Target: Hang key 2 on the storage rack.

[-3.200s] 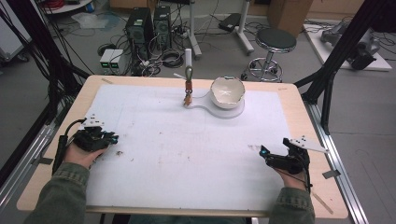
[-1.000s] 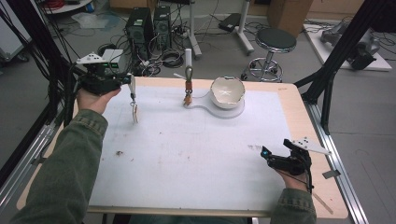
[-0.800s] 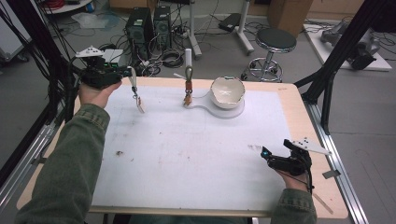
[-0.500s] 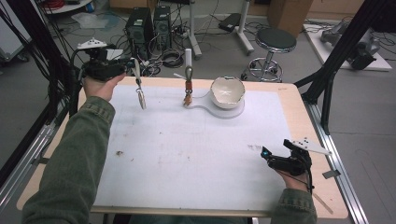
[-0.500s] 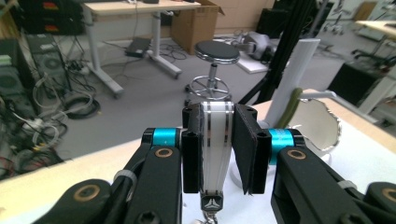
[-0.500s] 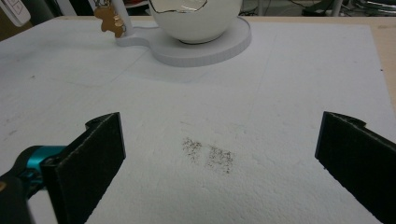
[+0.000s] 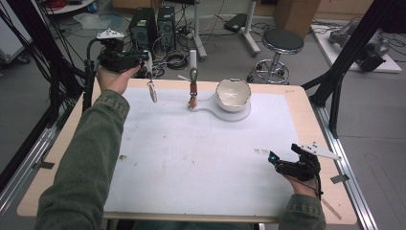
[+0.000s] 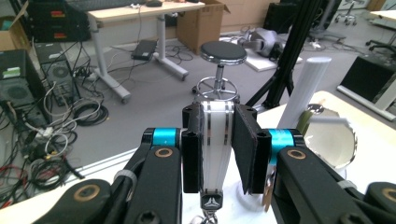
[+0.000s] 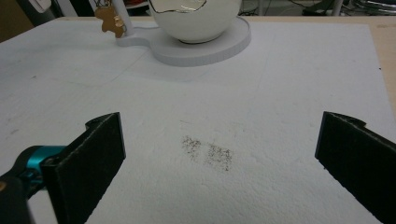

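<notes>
Keychain strap (image 8: 215,140) pinched in raised left tongs (image 8: 219,154) past table's far-left corner (image 7: 103,86)

A white strap with two grey stripes (image 8: 215,140) is pinched upright between the jaws of the left gripper (image 8: 219,149), with a small metal clasp at its lower end. In the high view this keychain (image 7: 152,90) hangs clear of the tabletop, dangling from the gripper above the far left corner, its pale pendant lowest.
</notes>
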Tool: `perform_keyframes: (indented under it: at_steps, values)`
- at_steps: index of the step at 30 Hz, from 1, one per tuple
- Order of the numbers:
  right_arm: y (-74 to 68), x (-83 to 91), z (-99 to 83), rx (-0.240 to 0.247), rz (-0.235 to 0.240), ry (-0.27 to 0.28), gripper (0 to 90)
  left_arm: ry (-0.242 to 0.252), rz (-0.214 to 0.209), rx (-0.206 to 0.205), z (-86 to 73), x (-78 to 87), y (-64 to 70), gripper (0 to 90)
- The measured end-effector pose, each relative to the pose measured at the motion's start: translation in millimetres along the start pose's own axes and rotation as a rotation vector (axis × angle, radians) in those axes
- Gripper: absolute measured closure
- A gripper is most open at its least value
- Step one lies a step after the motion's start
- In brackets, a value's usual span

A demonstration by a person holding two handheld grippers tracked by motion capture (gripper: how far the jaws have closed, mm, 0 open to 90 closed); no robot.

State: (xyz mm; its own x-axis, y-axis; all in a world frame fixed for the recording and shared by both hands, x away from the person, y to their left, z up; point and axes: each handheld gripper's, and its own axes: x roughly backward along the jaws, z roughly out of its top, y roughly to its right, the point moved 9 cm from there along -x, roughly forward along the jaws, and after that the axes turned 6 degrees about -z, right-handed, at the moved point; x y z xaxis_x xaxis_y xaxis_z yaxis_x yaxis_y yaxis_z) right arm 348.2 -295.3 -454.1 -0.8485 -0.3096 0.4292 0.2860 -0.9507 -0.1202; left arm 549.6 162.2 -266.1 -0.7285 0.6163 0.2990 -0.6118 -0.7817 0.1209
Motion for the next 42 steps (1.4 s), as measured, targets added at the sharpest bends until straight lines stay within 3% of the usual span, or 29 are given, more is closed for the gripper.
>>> perform_keyframes:
  at_steps: [16,23,29,35,42]
  values:
    - [1.4,-0.4,-1.2,-0.012,0.009,-0.002,0.5,0.039,-0.018,0.039,14.4,-33.0,11.6,73.5]
    - [1.6,0.4,-1.1,-0.017,0.013,0.000,0.5,0.059,0.009,0.049,19.5,-42.8,14.0,73.5]
    - [0.6,0.2,-0.2,-0.026,0.023,0.004,0.5,0.070,0.033,0.083,16.3,-57.9,18.6,73.5]
    - [1.5,0.8,-0.2,-0.033,0.023,0.008,0.5,0.091,0.033,0.080,19.6,-64.9,26.1,73.5]
    - [2.1,0.1,-0.8,-0.030,0.021,0.007,0.5,0.080,0.033,0.077,18.2,-69.4,32.4,73.5]
